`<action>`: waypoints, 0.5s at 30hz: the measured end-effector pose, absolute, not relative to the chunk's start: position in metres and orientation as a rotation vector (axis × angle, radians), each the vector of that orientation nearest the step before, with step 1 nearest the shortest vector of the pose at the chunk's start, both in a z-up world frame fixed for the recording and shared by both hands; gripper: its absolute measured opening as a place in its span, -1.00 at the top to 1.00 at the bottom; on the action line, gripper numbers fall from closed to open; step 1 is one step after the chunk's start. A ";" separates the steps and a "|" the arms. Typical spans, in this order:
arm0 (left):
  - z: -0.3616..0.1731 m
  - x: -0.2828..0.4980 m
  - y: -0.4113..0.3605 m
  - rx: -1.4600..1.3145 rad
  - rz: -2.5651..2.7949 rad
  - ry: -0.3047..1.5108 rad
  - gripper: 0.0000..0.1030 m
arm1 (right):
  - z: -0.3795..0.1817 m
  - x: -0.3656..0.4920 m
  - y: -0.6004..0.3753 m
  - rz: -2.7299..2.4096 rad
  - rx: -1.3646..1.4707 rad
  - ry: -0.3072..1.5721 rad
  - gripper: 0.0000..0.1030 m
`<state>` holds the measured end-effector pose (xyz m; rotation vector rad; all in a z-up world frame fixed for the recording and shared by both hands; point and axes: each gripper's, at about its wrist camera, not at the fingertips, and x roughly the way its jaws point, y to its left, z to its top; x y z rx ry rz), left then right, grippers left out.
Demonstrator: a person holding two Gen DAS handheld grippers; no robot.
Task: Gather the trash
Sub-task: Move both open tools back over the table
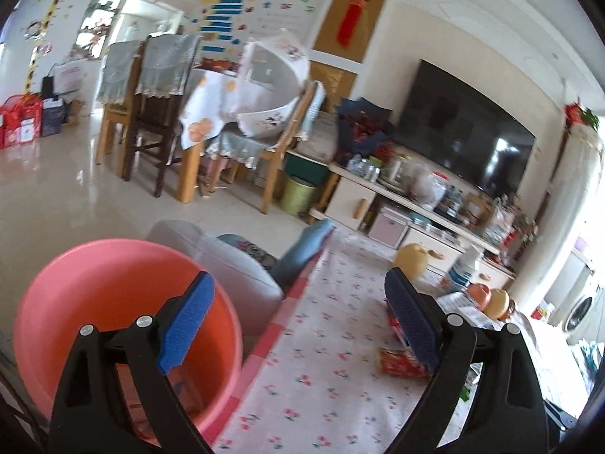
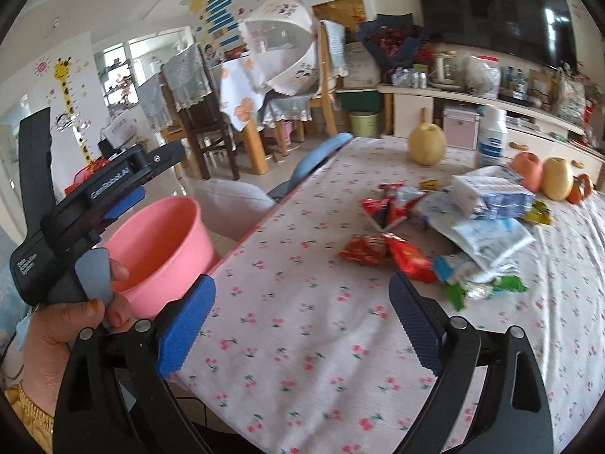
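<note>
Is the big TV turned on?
Off. The TV has a dark screen showing only window reflections, no picture.

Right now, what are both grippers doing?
Left gripper: jaws open, holding nothing.
Right gripper: jaws open, holding nothing.

Pear [image 2: 427, 143], apple [image 2: 526, 169], TV [image 1: 469, 128], chairs [image 1: 151, 113] nearby.

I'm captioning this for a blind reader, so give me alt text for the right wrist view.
The open right gripper points across a cherry-print tablecloth toward a pile of snack wrappers. At left, a hand holds the left gripper above a pink basin.
</note>
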<state>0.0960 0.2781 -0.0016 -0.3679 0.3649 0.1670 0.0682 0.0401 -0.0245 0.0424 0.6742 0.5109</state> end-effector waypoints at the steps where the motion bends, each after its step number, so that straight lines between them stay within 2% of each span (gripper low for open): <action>1: -0.001 0.097 0.274 -0.363 0.162 0.373 -0.79 | -0.024 0.068 0.034 0.503 0.053 0.672 -0.82; 15: -0.007 0.119 0.201 -0.276 0.047 0.482 -0.79 | -0.020 0.065 -0.023 0.439 0.120 0.643 -0.82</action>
